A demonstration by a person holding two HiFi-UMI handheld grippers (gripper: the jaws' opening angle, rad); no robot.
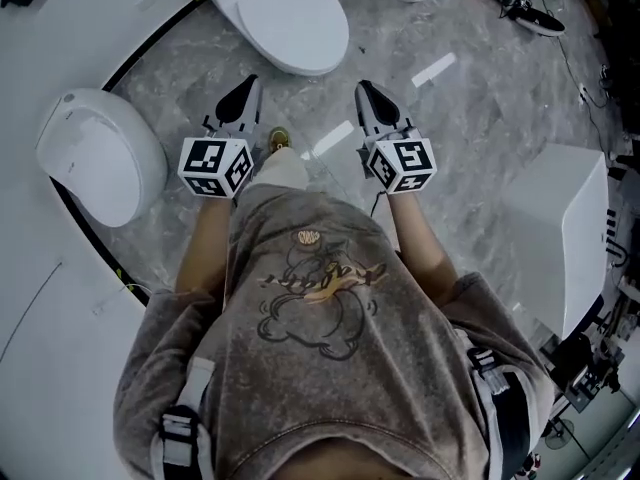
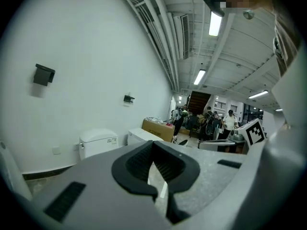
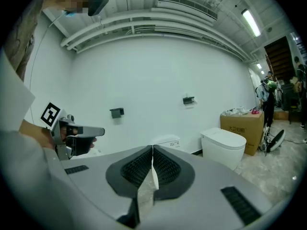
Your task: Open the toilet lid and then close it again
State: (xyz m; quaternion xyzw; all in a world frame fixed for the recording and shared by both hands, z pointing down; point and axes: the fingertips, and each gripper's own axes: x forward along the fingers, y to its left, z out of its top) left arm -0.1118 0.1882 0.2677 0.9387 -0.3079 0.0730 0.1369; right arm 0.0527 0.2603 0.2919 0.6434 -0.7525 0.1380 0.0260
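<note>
The toilet lid [image 1: 290, 18] lies closed on the floor just ahead, approx. between the left tool [image 1: 250, 81] and the right tool [image 1: 362, 86]. Its long axis runs away and slightly leftward. Both tools are shut on nothing (neither touches it); the left is judged marginally nearer.

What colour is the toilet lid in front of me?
The lid is white; the head view shows it best.
</note>
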